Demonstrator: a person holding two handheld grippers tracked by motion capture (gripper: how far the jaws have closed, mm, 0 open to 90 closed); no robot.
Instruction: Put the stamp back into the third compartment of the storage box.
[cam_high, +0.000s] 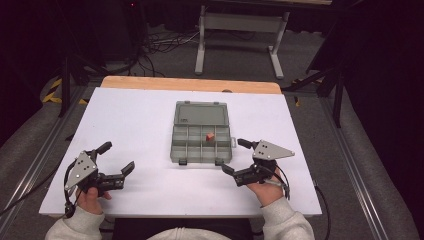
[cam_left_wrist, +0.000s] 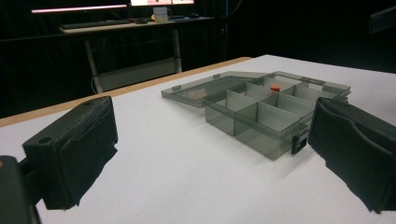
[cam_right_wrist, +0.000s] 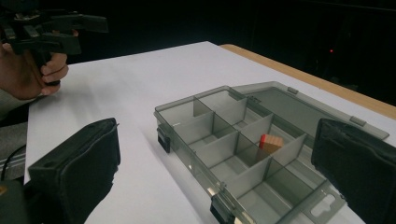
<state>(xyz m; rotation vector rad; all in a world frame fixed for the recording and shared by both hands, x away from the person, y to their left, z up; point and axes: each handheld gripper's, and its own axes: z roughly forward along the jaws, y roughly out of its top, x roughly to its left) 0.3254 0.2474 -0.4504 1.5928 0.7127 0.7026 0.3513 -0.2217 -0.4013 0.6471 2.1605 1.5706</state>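
Observation:
A grey see-through compartment box (cam_high: 202, 134) lies open in the middle of the white table, its lid (cam_high: 201, 113) flat on the far side. A small orange block (cam_high: 210, 136) sits in one of its compartments, also seen as the block (cam_right_wrist: 271, 143) and the block (cam_left_wrist: 275, 87). My left gripper (cam_high: 116, 157) stands open at the front left, well apart from the box (cam_left_wrist: 261, 109), nothing between its jaws. My right gripper (cam_high: 235, 156) stands open just off the box's front right corner, empty too; the box (cam_right_wrist: 233, 144) lies close ahead of its jaws.
The white table (cam_high: 140, 130) has a wooden strip (cam_high: 190, 83) along its far edge. A metal stand (cam_high: 240, 30) and cables lie on the floor beyond. In the right gripper view the other hand and its gripper (cam_right_wrist: 42, 32) show at top left.

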